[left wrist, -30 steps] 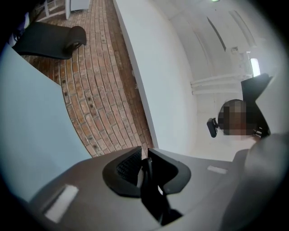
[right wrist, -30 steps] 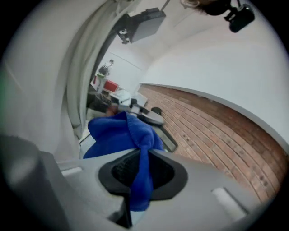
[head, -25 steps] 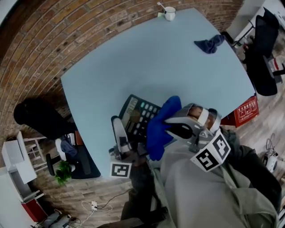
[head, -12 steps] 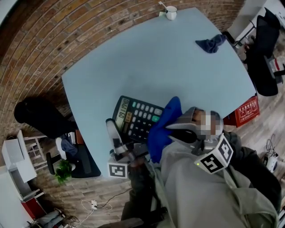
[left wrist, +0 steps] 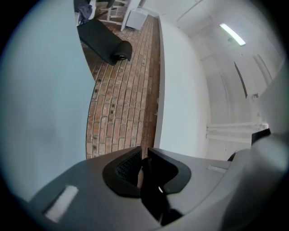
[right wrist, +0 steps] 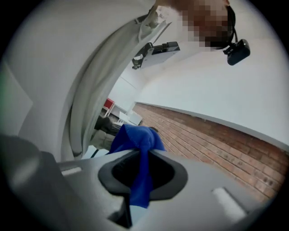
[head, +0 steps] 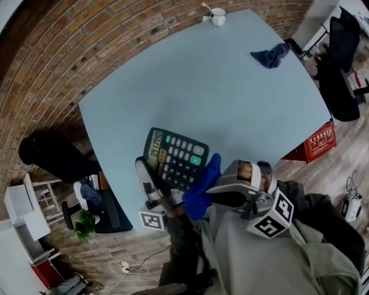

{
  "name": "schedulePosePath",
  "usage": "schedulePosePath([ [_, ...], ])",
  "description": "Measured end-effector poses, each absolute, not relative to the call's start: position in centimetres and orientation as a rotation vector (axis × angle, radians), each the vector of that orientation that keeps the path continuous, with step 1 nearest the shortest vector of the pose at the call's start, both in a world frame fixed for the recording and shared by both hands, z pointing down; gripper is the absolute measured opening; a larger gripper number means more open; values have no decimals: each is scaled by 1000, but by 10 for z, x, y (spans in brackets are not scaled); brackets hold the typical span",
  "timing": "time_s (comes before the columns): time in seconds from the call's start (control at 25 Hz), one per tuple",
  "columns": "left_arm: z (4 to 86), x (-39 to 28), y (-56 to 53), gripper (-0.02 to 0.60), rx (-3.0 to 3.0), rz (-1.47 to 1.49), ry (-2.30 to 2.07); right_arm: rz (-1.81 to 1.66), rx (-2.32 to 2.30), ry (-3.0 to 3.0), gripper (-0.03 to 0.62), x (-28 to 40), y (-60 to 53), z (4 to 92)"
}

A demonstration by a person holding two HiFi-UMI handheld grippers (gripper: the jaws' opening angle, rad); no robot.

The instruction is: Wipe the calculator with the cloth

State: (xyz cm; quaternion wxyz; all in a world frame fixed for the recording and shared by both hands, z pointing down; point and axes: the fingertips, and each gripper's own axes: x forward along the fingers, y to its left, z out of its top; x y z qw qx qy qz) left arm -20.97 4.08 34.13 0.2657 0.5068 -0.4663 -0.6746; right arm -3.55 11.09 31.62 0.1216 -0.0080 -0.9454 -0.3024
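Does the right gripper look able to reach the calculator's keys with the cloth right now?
Probably yes. The cloth, clamped in the right gripper, sits right beside the calculator with nothing between them, and the left gripper grips only its edge, leaving the keys bare.

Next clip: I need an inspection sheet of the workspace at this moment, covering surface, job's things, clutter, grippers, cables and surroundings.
Surface: light blue table.
Job's things: dark grey calculator near the table's near edge; bright blue cloth at its near right corner.
Clutter: crumpled dark blue rag; white mug with a spoon at the far corner.
Grippers: left gripper shut on the calculator's edge; right gripper shut on the cloth.
Cables: white cable with a plug on the floor.
Surroundings: brick-pattern floor, black office chair, red crate, potted plant.
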Motion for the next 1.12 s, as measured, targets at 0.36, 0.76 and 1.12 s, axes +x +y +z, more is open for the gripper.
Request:
schedulePosePath([
  [0.36,343,-210,43,41,1355,-1848,-1226,-704,320,-2892,52,-22,44,298],
  [0.76,340,-209,44,41,1393,-1945,-1025,-502,76,-3018,52,-25,88,308],
  [1.12,329,-192,37,40,1439,-1986,-838,-141,236,-3146,52,-35,48,301],
])
